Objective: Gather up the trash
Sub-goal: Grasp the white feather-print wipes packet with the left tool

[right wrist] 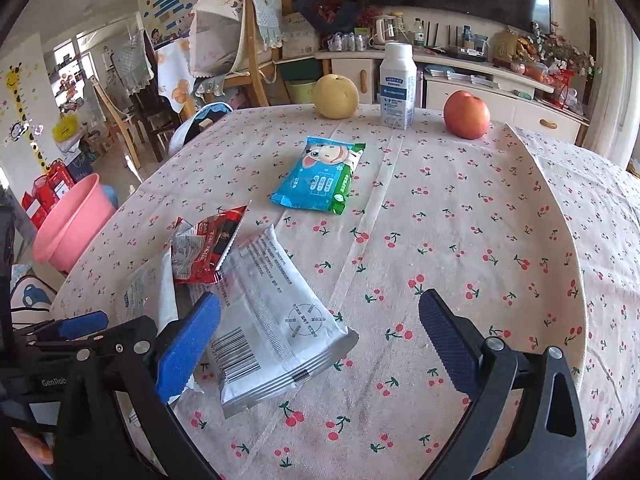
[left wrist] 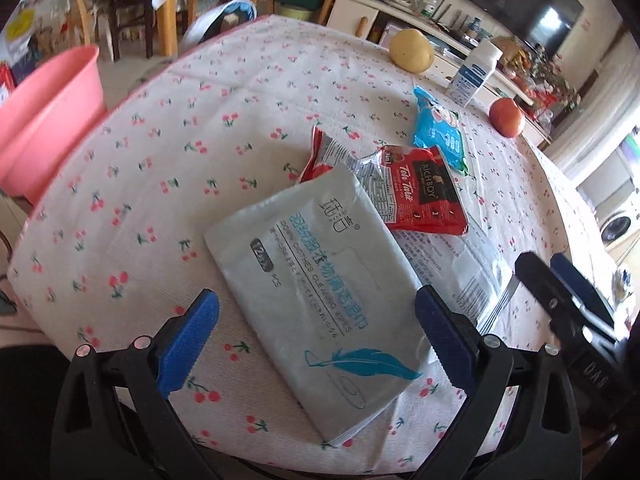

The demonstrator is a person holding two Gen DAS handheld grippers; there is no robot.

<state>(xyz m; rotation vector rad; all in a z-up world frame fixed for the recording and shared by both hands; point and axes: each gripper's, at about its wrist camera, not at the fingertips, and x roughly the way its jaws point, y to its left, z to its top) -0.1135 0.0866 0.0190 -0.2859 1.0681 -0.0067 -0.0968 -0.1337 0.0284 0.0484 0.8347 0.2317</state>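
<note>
A: While the left gripper point(left wrist: 316, 340) is hanging with its jaws spread wide either side of the grey wipes pack point(left wrist: 320, 292), where is the rest of the trash lying?

B: Just beyond that pack is sitting the red wrapper point(left wrist: 420, 192), partly overlapping it; farther beyond, the blue pouch point(left wrist: 438, 132).

A: And the right gripper point(right wrist: 320, 340)?

B: It is also gaping, holding nothing. I'm guessing the pack is light, floppy and slick, so pinching a crimped edge seems best.
</note>
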